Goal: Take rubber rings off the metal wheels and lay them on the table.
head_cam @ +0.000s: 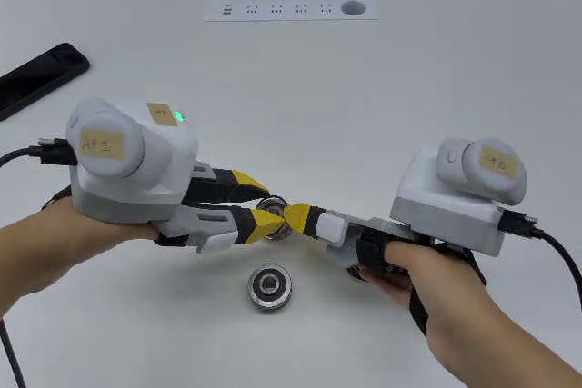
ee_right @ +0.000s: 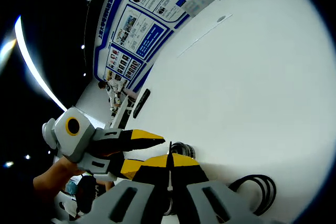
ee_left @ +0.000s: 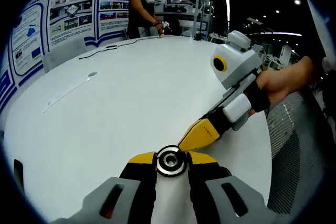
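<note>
White table [head_cam: 409,79] bears a wheel [head_cam: 270,285], phone [head_cam: 41,76], socket strip [head_cam: 289,9].

left tool [head_cam: 269,209] grips wheel [head_cam: 274,203] | right tool [head_cam: 295,216] closed, tip touching it | second wheel [head_cam: 270,285] on table [head_cam: 409,70]

black phone [head_cam: 41,77], white socket strip [head_cam: 289,9]

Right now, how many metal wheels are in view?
2. One wheel is clamped in the left hand-held gripper; the other wheel lies free on the table, nearer the person. Others may be hidden.
</note>
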